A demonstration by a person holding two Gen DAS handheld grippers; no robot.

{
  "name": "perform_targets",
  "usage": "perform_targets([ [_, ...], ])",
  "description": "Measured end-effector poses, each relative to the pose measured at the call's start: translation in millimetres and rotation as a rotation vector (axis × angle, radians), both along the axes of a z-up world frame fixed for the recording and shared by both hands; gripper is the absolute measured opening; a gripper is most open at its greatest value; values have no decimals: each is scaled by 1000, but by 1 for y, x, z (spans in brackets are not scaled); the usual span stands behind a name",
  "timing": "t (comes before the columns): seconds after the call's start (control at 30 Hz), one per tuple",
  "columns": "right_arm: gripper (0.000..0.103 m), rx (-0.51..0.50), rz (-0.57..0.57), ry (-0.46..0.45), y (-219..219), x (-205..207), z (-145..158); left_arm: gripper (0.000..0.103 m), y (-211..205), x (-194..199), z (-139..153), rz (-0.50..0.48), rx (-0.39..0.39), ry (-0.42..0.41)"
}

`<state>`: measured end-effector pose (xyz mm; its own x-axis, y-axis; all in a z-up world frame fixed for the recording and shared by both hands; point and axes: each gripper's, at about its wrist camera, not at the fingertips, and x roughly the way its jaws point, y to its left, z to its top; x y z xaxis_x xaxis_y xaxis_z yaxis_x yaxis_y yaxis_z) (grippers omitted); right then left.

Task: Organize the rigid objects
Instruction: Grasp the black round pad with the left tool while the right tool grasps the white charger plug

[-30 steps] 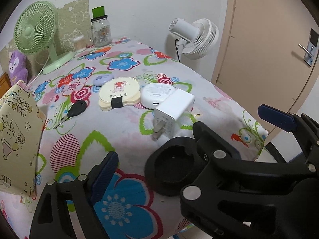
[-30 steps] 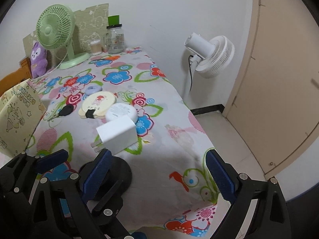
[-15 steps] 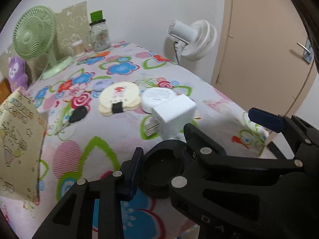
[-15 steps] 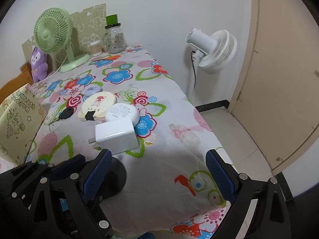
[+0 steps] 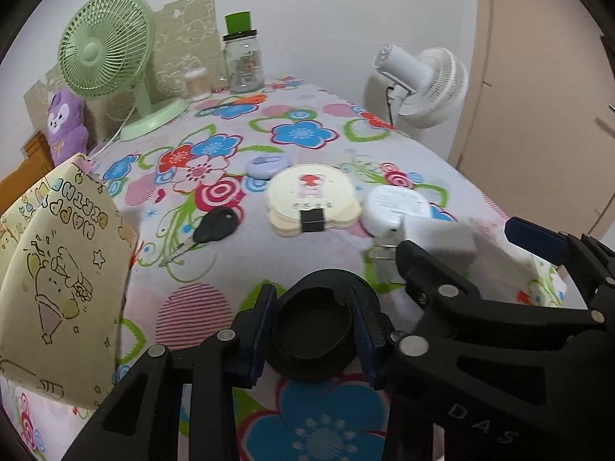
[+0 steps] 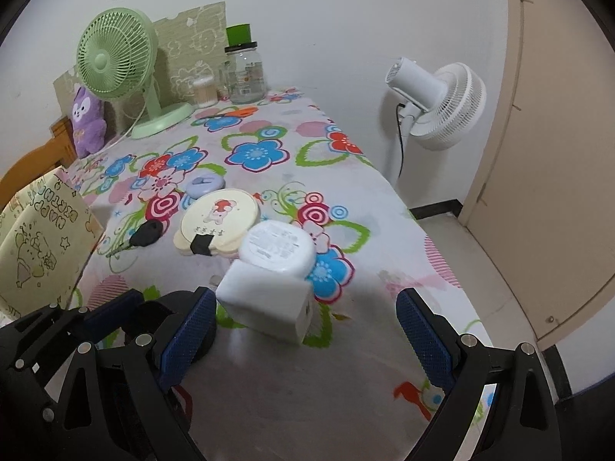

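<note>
My left gripper (image 5: 315, 332) is shut on a black round cup-shaped holder (image 5: 311, 319) that sits low over the flowered tablecloth (image 5: 200, 307). A white charger block (image 6: 269, 303) lies just ahead of my right gripper (image 6: 307, 332), between its blue pads (image 6: 423, 334). The right jaws are closing and neither pad touches the block. Behind it lie a white round case (image 6: 276, 246), a cream bear-shaped compact (image 6: 219, 219), a lilac disc (image 6: 205, 186) and a black car key (image 6: 148, 232). The left gripper (image 6: 96, 319) shows at the lower left of the right wrist view.
A yellow gift bag (image 5: 57, 269) stands at the table's left edge. At the back are a green desk fan (image 5: 103, 46), a glass jar (image 5: 242, 61) and a purple plush (image 5: 65, 123). Off the right edge stand a white floor fan (image 6: 442, 103) and a door (image 6: 557, 153).
My left gripper shut on the black holder, which was lying free beside it before. Both grippers moved forward over the table, and the right one now has the white charger between its fingers.
</note>
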<state>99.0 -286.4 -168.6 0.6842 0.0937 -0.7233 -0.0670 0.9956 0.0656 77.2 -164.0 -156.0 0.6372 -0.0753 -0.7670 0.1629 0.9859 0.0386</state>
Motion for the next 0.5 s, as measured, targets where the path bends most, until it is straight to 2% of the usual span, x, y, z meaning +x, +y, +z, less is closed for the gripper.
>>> perform_targets([
  [0.13, 83, 43, 5, 41, 3, 9, -6, 39, 4, 4, 0, 1, -2, 5],
  [0.23, 67, 92, 19, 65, 5, 13, -10, 39, 5, 5, 0, -1, -5, 9],
  [0.27, 58, 105, 27, 69, 6, 14, -10, 39, 5, 6, 0, -1, -6, 11],
  [0.5, 56, 85, 14, 60, 13, 12, -6, 39, 9, 9, 3, -9, -3, 9],
])
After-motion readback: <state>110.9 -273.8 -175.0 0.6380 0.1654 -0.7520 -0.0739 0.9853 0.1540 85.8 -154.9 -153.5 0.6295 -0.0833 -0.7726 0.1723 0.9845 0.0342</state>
